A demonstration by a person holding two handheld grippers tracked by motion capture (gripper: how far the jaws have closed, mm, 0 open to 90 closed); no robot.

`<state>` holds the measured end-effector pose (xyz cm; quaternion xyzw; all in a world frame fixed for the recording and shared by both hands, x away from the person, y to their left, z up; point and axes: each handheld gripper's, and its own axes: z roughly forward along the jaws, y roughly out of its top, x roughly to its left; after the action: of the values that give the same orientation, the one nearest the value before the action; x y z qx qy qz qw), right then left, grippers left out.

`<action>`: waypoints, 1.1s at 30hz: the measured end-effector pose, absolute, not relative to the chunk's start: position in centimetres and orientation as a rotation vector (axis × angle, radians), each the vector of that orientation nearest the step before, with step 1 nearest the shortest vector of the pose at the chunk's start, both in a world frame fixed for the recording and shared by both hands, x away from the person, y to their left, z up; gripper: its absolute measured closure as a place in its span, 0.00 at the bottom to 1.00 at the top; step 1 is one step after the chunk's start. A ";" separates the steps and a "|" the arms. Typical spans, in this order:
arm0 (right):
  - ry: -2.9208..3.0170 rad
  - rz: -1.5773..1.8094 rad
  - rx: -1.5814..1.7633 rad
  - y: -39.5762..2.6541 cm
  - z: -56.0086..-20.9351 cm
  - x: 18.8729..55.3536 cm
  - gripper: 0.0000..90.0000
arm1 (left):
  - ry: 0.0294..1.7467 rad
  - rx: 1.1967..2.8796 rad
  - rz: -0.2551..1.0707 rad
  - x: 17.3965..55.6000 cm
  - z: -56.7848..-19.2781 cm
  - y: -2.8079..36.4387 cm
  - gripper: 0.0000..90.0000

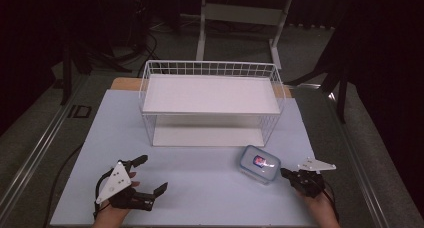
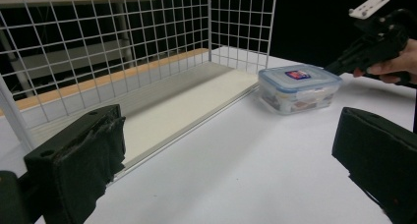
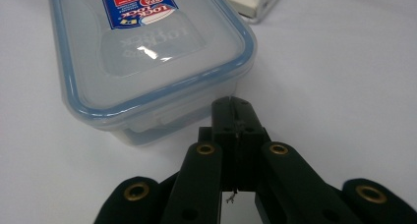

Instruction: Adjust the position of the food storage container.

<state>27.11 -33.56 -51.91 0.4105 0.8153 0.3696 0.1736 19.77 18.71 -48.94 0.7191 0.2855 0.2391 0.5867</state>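
Observation:
A clear plastic food container (image 1: 259, 164) with a blue-rimmed lid and a red and blue label stands on the white table, in front of the wire rack's right end. My right gripper (image 1: 286, 173) is shut with nothing between its jaws. Its tips point at the container's right side. In the right gripper view the closed tips (image 3: 232, 108) sit just before the lid's side tab on the container (image 3: 147, 52); whether they touch it is unclear. My left gripper (image 1: 152, 174) rests open and empty near the table's front left. Its view shows the container (image 2: 297, 89) and the right gripper (image 2: 339, 64) farther off.
A white wire rack (image 1: 210, 68) with a flat upper shelf and a white base board stands at the middle back of the table (image 1: 200, 188). Its mesh wall (image 2: 123, 37) and base board (image 2: 187, 101) lie ahead of the left gripper. A desk frame stands behind.

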 end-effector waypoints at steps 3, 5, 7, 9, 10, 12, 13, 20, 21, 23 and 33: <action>2.319 1.063 1.150 -32.6 -51.9 27.9 1.00 | 0.665 1.679 0.557 19.8 -48.9 18.7 0.00; 2.340 1.057 1.115 -31.3 -51.7 28.6 1.00 | 0.665 1.677 0.557 19.8 -48.9 18.7 0.00; 2.346 1.055 1.101 -30.9 -51.7 28.8 1.00 | 0.663 1.678 0.558 19.7 -48.9 18.7 0.00; 2.372 1.042 1.071 -29.6 -51.5 29.4 1.00 | 0.662 1.680 0.556 19.8 -48.9 18.7 0.00; 2.377 1.038 1.065 -29.2 -51.5 29.7 1.00 | 0.661 1.680 0.555 19.8 -49.0 18.6 0.00; 2.387 1.037 1.043 -28.4 -51.5 30.1 1.00 | 0.661 1.680 0.553 19.8 -49.0 18.6 0.00; 2.391 1.039 1.035 -28.0 -51.5 30.3 1.00 | 0.659 1.682 0.552 19.8 -49.0 18.6 0.00; 2.416 1.055 1.008 -25.7 -51.6 31.7 1.00 | 0.650 1.690 0.548 19.7 -49.0 18.5 0.00; 2.425 1.063 0.995 -24.7 -51.6 32.0 1.00 | 0.650 1.689 0.547 19.7 -49.0 18.5 0.00; 2.436 1.077 0.985 -23.9 -51.7 32.1 1.00 | 0.651 1.688 0.546 19.6 -49.0 18.5 0.00; 2.455 1.105 0.936 -20.2 -52.0 33.1 1.00 | 0.647 1.697 0.533 19.5 -49.1 18.3 0.00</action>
<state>33.11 -20.25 -51.95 0.3250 0.8522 0.3836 0.1451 19.52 18.33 -49.10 0.7275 0.2774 0.2283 0.5846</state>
